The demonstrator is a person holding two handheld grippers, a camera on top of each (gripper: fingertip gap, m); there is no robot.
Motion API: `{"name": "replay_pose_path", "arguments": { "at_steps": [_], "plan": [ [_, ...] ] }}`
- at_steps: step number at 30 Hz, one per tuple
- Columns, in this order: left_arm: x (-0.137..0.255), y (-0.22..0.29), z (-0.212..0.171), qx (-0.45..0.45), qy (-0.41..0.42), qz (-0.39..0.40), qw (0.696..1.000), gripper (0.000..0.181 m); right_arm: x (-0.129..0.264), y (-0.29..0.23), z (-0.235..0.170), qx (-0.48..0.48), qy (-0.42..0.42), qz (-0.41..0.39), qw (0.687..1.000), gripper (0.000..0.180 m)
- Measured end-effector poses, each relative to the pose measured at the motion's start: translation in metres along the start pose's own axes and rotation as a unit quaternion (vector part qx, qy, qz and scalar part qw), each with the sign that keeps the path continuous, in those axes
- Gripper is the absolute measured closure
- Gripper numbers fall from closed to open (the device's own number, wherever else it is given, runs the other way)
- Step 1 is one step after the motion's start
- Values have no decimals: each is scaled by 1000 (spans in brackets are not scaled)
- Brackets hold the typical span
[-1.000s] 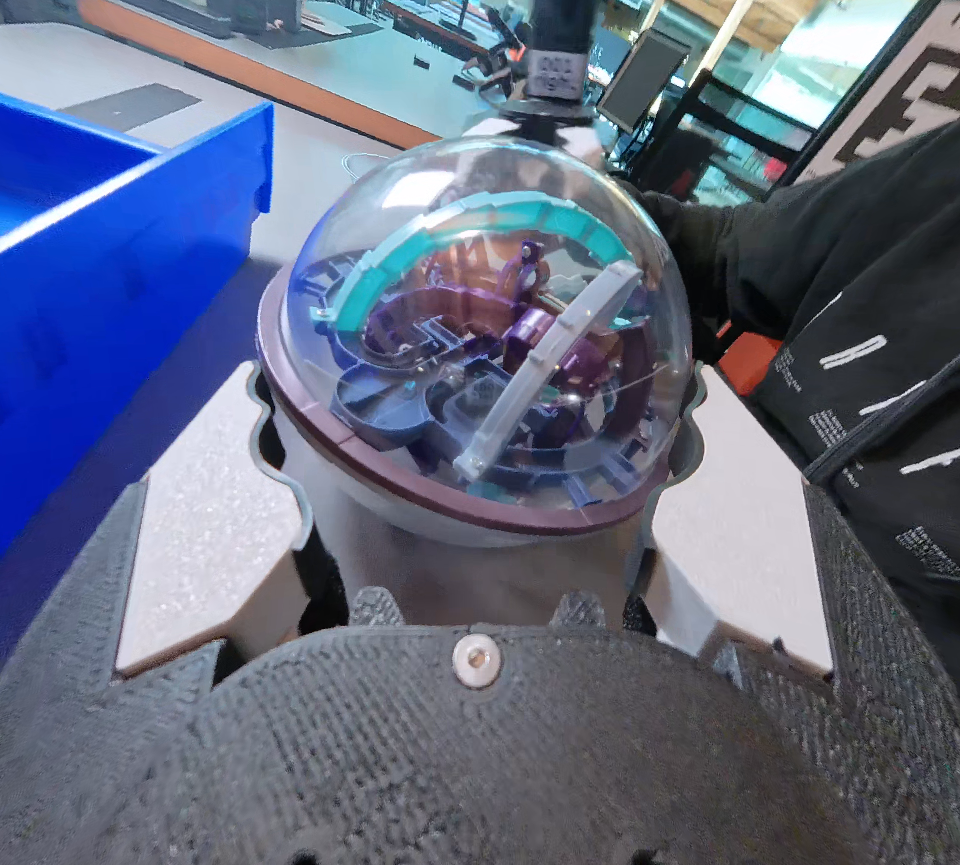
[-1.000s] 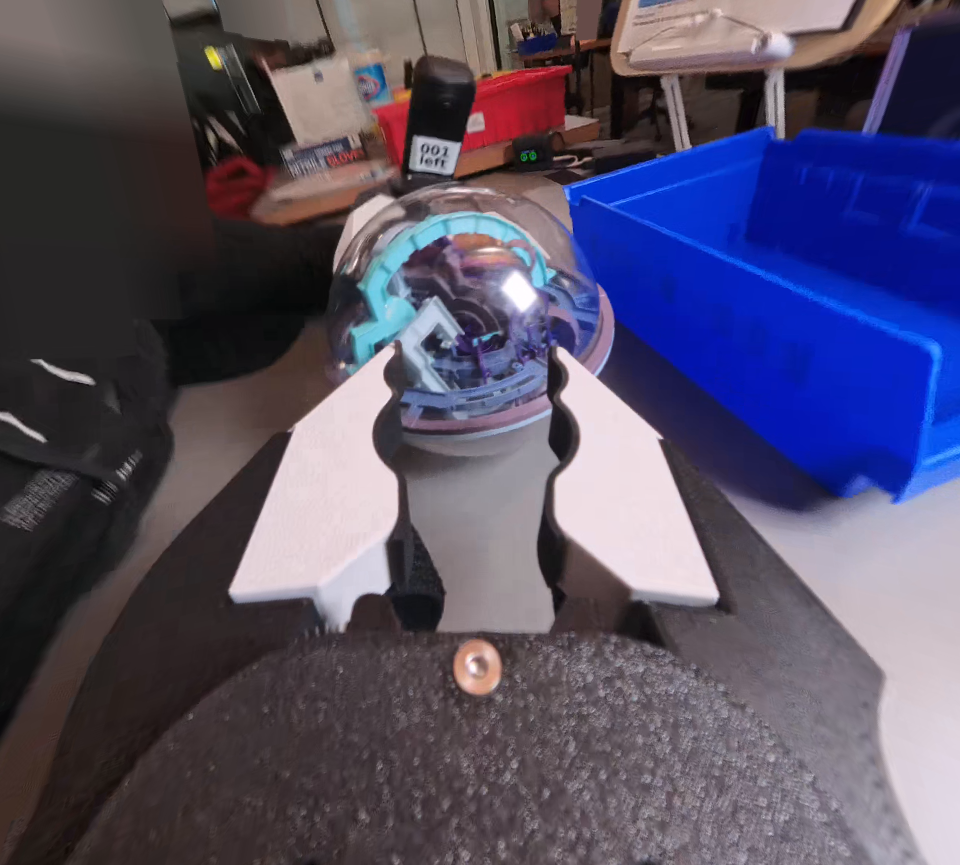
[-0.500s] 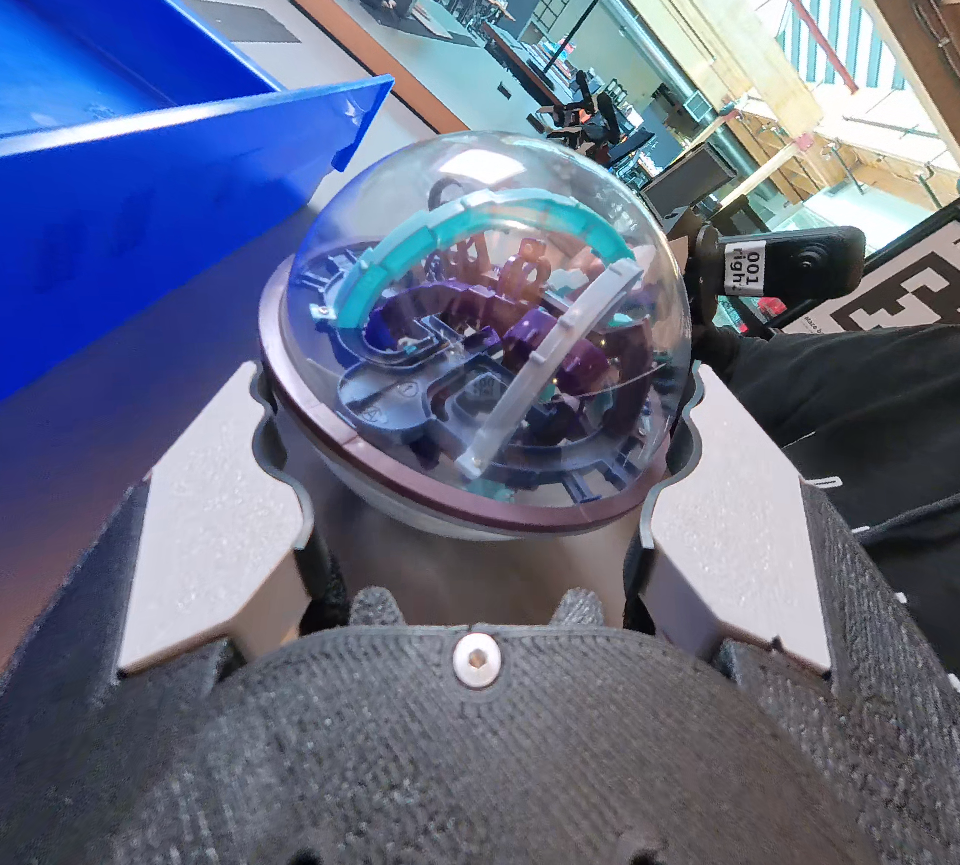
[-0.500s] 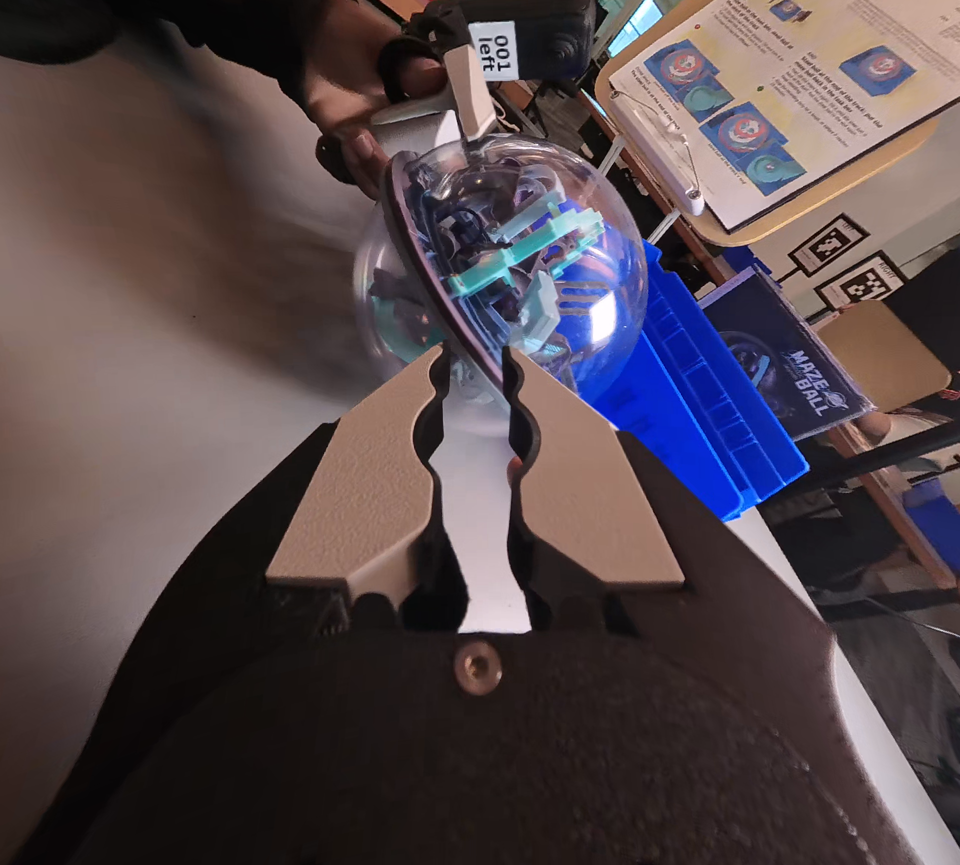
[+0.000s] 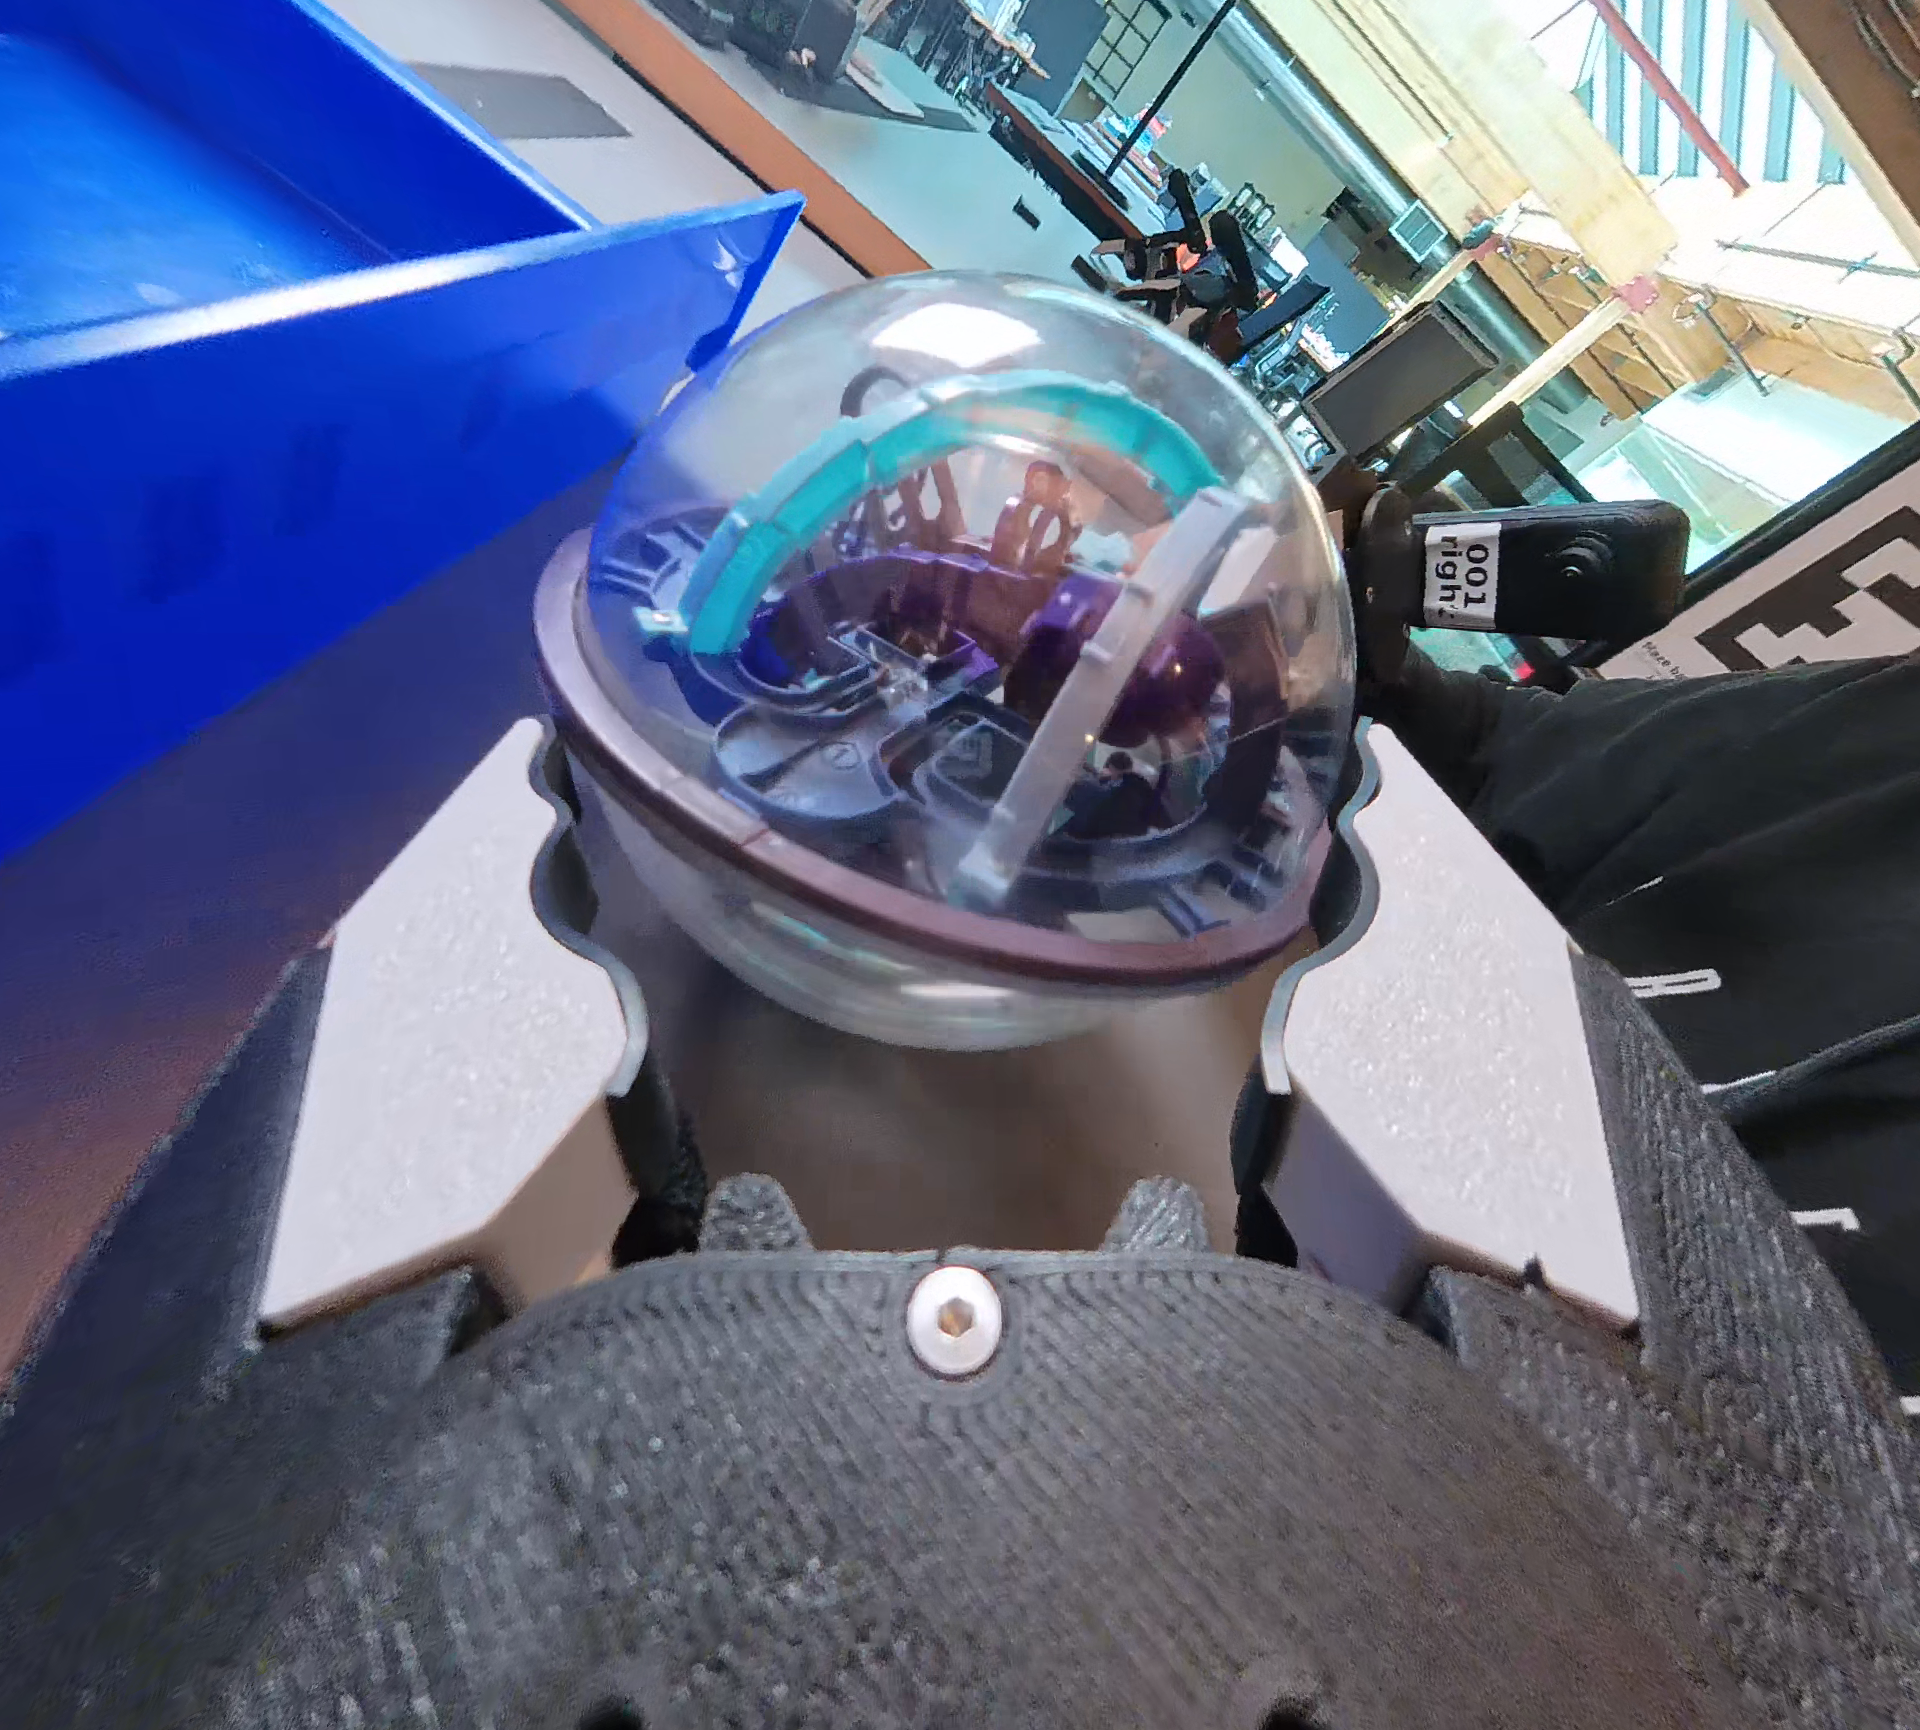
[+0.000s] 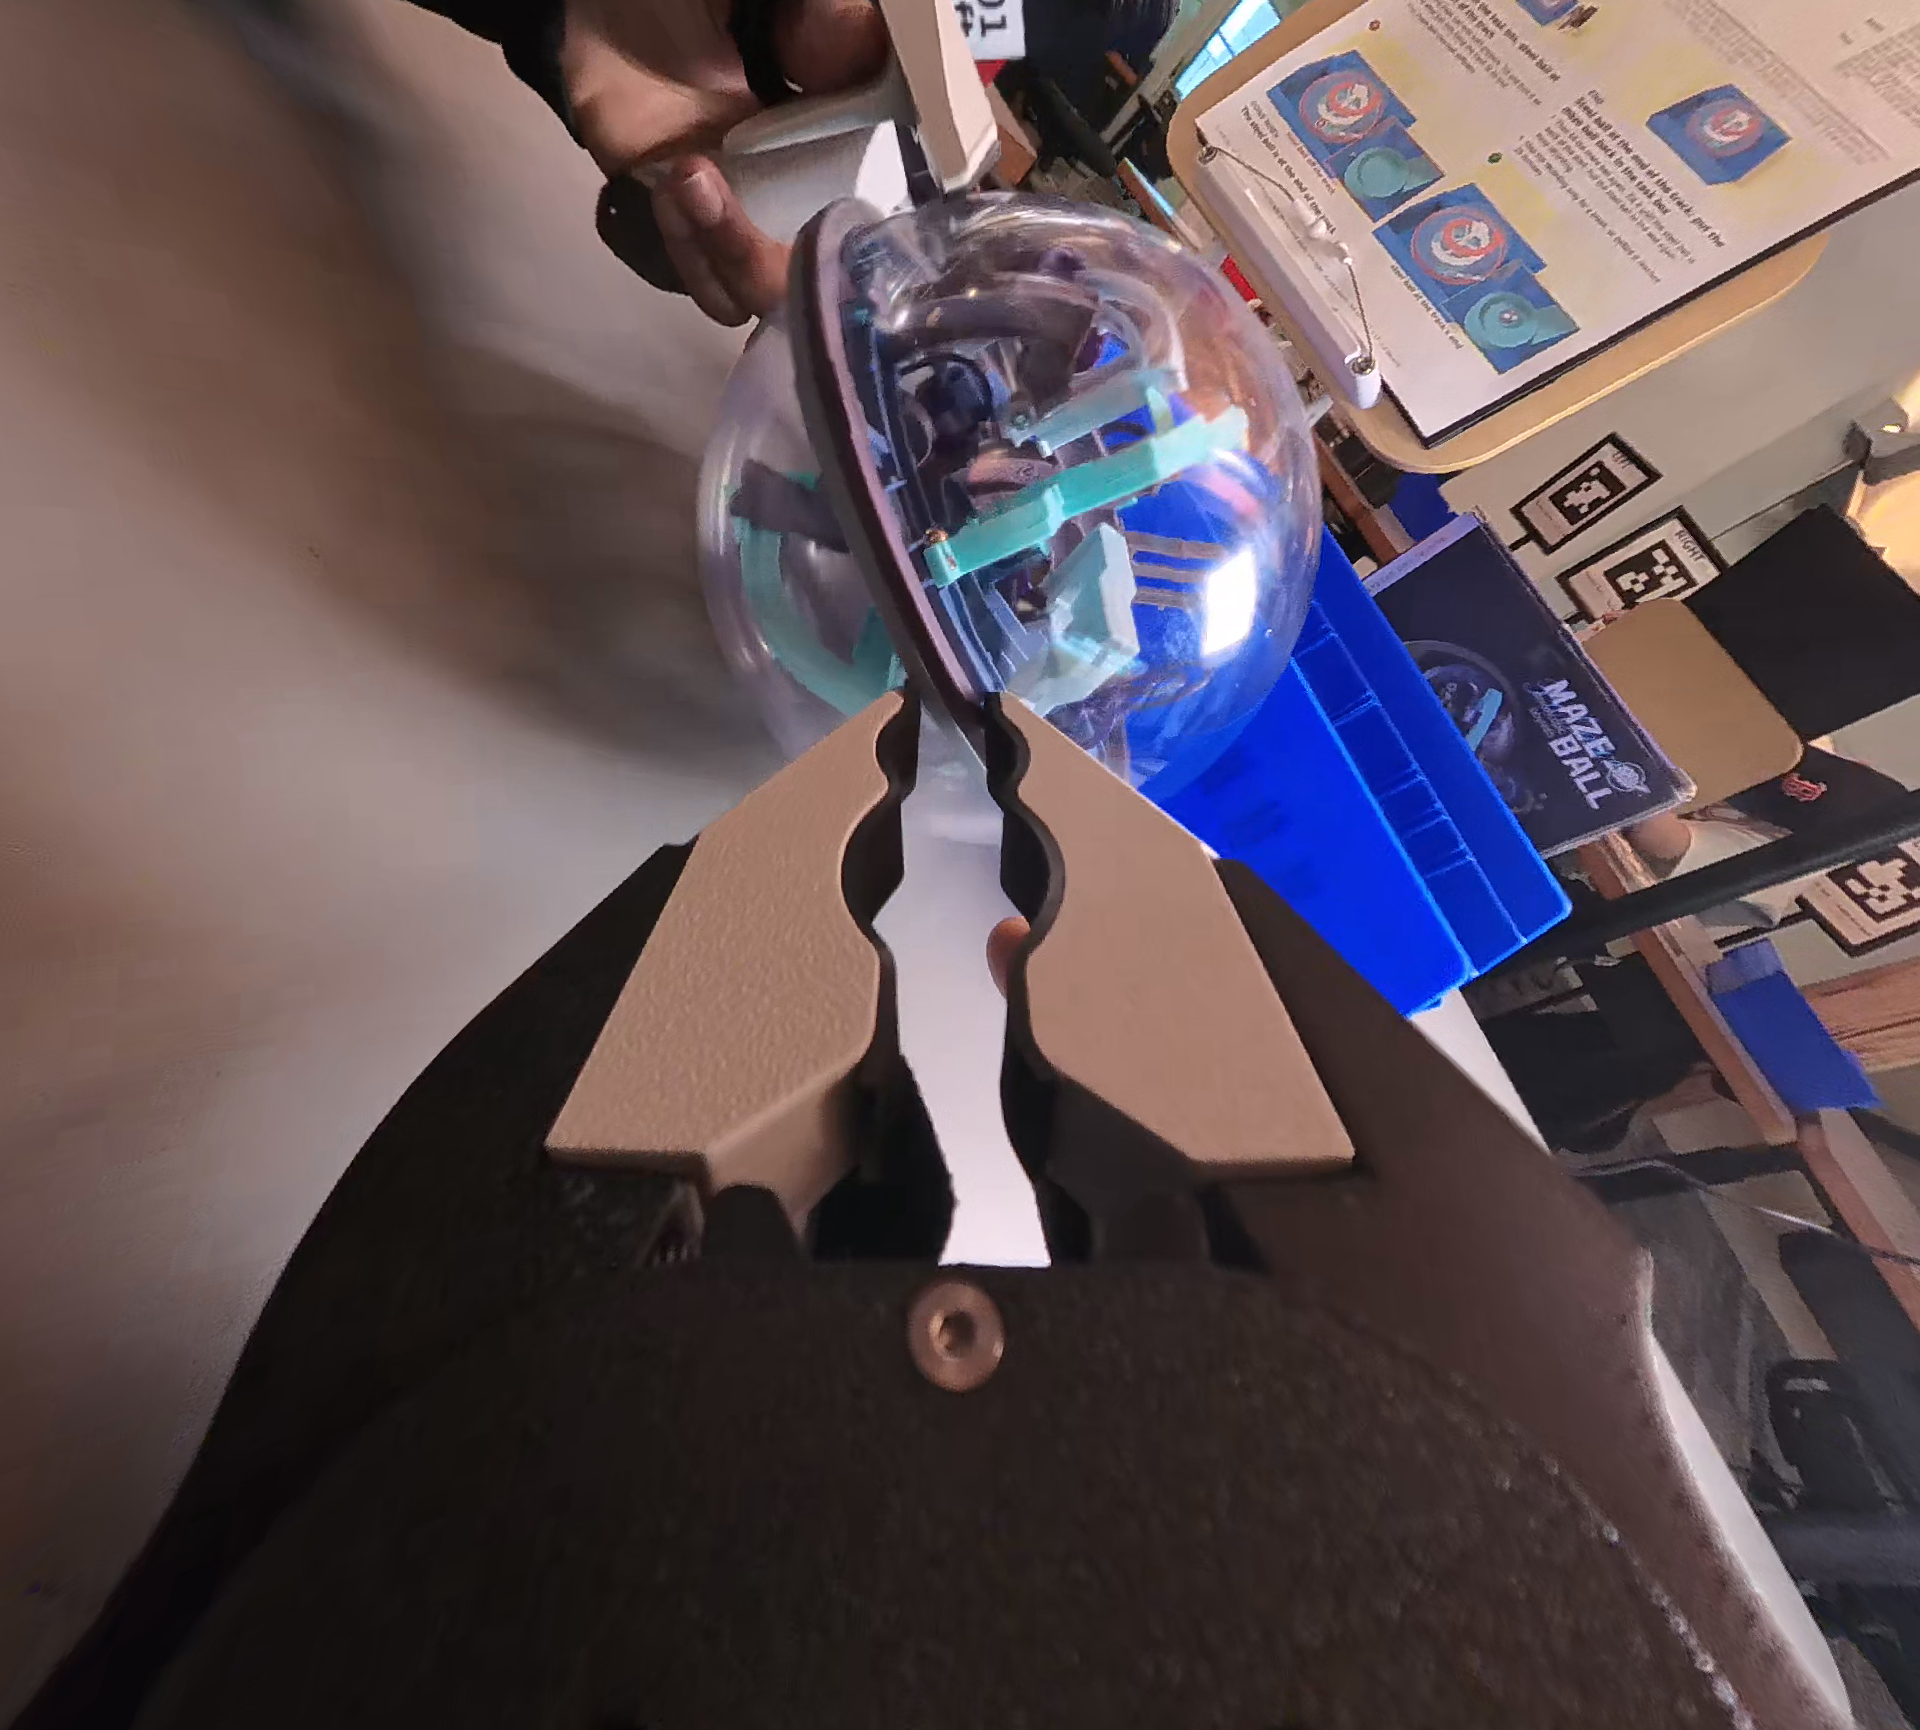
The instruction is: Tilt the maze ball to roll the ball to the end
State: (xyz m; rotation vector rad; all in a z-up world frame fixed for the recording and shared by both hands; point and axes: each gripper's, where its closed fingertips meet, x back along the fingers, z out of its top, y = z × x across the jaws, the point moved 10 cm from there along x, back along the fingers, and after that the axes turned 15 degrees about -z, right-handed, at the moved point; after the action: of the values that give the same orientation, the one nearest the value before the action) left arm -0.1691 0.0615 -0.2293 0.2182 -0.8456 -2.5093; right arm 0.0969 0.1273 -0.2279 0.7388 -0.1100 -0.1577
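The maze ball (image 5: 966, 641) is a clear sphere with a dark rim and teal, purple and blue tracks inside. It is held off the table between both grippers. My left gripper (image 5: 956, 745) is shut on it, one finger on each side at the rim. In the right wrist view the maze ball (image 6: 1018, 485) is tilted, with its rim nearly on edge. My right gripper (image 6: 945, 709) pinches that rim with its jaws narrow. The left gripper (image 6: 935, 49), held by a hand, shows beyond the sphere. I cannot pick out the small ball inside.
A blue bin (image 5: 260, 433) stands close on the left; it lies behind the sphere in the right wrist view (image 6: 1351, 797). A maze ball box (image 6: 1527, 714) and an instruction board (image 6: 1558, 70) are beyond. The pale table (image 6: 208, 537) lies below. A dark sleeve (image 5: 1662, 797) is at right.
The maze ball has been rolled from upright to strongly tilted; its rim now stands nearly on edge in the right view. The right gripper's jaws have narrowed onto the rim. Both grippers rotated with it.
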Motion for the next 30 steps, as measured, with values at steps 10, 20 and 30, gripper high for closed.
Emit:
{"name": "replay_pose_path", "arguments": {
  "at_steps": [10,20,30],
  "plan": [
    [3,5,-1,-92,0,-19,996,38,-2,-9,-8,15,-7,26,1000,172],
    [11,4,-9,-151,-32,-44,987,40,2,-22,1,116,16,7,993,173],
    [14,9,-18,-245,-79,-45,965,40,6,-31,1,175,31,6,984,172]
  ]
}}
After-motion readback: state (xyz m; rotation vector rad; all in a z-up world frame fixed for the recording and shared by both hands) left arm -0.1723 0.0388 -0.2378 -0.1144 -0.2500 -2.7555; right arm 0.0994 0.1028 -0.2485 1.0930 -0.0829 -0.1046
